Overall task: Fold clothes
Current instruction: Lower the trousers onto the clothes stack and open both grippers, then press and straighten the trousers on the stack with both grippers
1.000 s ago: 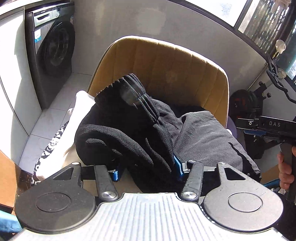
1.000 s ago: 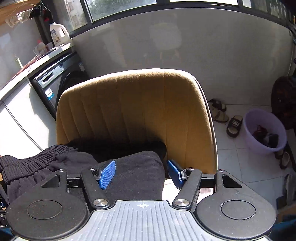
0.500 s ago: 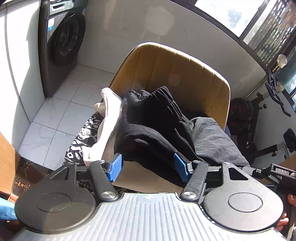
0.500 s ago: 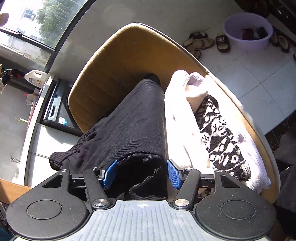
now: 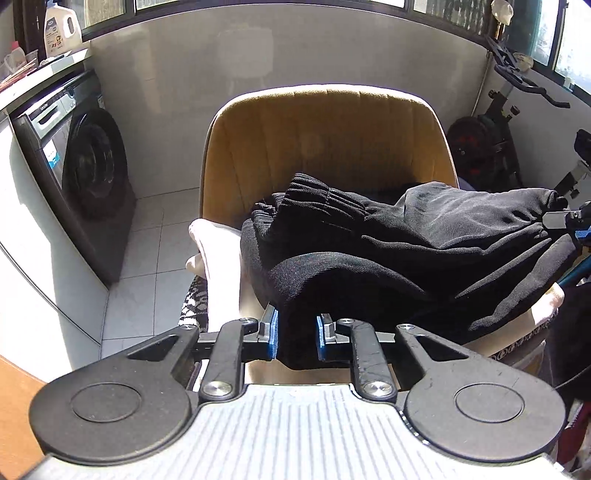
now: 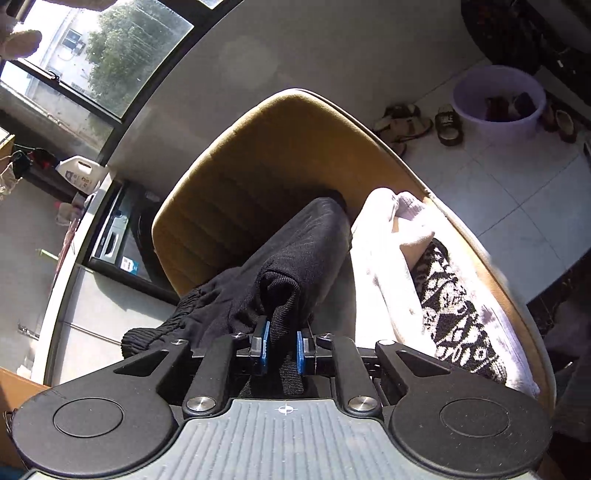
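Both grippers, left [image 5: 295, 338] and right [image 6: 281, 349], pinch black trousers [image 5: 406, 251] above a chair [image 5: 321, 136]; probably lifting to spread them out next.

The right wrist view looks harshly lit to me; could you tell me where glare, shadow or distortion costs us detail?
Right wrist view: sun bleaches the white garment, while the black trousers lose fold detail. Left wrist view: glare washes the floor tiles; fisheye bows the window ledge; the washing machine front sits in shade.
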### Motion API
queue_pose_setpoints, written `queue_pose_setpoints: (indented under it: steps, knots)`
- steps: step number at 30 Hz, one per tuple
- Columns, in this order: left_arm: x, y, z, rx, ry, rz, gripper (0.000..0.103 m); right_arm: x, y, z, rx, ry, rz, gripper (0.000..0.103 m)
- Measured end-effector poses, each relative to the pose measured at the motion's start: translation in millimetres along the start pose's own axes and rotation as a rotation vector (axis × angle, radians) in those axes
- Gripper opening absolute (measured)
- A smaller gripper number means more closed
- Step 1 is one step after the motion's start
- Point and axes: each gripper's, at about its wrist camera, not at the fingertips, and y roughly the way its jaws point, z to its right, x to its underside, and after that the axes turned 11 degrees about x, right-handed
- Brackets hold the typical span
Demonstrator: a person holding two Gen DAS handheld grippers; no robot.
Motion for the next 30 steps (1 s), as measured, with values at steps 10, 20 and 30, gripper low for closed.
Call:
queue_pose_setpoints:
  steps: [10, 20, 30]
  knots:
    - [8, 20, -7, 0.01, -0.015, -0.07, 0.028, 33, 37, 2, 0.158, -0.143, -0.002, 0.016]
    - [-32, -22, -7, 0.089, 0.03, 0.005, 0.056, 35, -4, -41, 0.231, -0.359, 0.119, 0.059]
    - [-84, 54, -2, 0.098, -0.02, -0.099, 0.07, 75, 23, -104, 0.218, -0.75, 0.133, 0.059]
